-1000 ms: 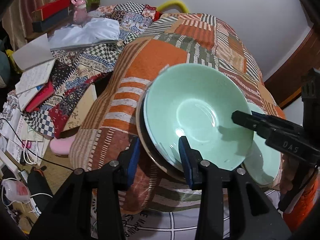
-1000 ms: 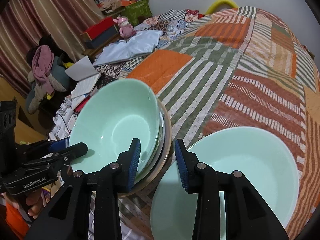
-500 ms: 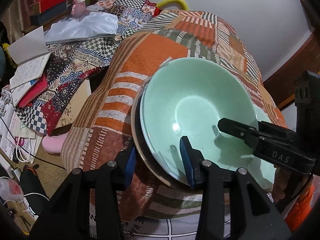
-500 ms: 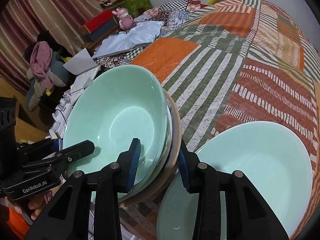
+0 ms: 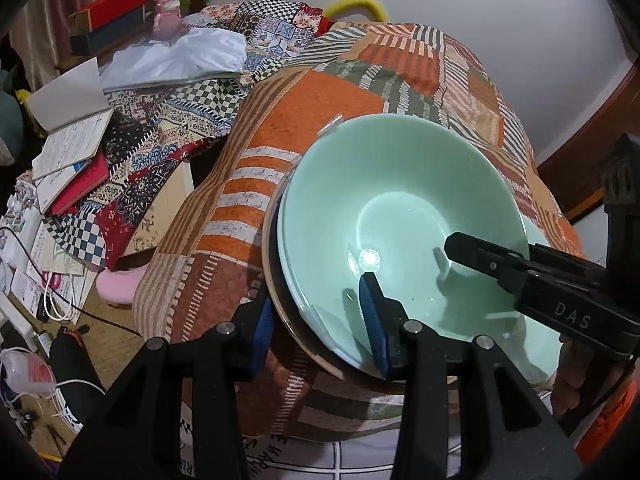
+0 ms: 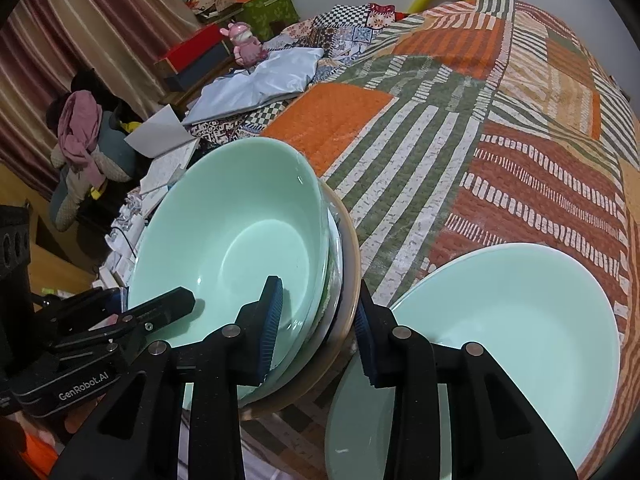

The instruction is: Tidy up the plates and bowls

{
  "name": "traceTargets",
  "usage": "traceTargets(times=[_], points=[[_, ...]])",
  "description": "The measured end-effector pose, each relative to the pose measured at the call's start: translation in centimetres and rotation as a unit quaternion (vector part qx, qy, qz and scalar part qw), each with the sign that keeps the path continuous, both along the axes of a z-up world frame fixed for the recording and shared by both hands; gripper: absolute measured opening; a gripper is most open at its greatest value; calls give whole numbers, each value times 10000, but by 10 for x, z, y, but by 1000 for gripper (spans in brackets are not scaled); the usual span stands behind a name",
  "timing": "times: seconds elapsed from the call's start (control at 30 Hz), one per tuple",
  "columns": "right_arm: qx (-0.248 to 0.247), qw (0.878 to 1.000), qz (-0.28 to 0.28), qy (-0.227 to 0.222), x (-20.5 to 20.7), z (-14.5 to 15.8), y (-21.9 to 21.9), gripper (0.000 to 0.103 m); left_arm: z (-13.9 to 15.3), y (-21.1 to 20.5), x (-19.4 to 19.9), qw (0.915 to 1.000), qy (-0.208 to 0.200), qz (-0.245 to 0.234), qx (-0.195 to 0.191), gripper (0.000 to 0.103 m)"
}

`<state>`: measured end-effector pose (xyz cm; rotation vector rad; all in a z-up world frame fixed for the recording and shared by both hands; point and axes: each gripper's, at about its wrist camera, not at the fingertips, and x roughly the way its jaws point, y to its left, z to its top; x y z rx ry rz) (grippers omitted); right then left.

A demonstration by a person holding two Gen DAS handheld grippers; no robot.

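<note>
Looking through the left wrist camera, the left gripper straddles the near rim of a stack of dishes tilted on a patchwork quilt. One blue pad sits inside the top green bowl, the other outside under the brown-rimmed plate at the bottom; the jaws are closed on the stack's edge. The right gripper reaches in from the right, one finger over the bowl's interior. Books and papers lie to the left.

From the right wrist camera, the right gripper likewise clamps the stack: its left pad lies inside the green bowl, its right pad outside the brown rim, and the jaws have just been closing on it. A second green bowl rests on the quilt just beside the stack. The left gripper shows at lower left.
</note>
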<state>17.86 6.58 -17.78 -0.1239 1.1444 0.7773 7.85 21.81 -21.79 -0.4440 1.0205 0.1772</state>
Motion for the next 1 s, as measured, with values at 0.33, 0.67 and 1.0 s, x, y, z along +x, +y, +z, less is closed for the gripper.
traceTargets(times=[0.33,0.67,1.0], points=[[179,9996,-113,-181,-4,16,-18,31,19,-14,-2,9997,-178,-66,136,41],[326,9974,-395,-502,-3,40,-52,31,44,-44,4,9982,-453,-329,206,41],[381,9940,-753,-690,-6,55,-94,31,61,-87,16,9951,-622,-724,256,41]])
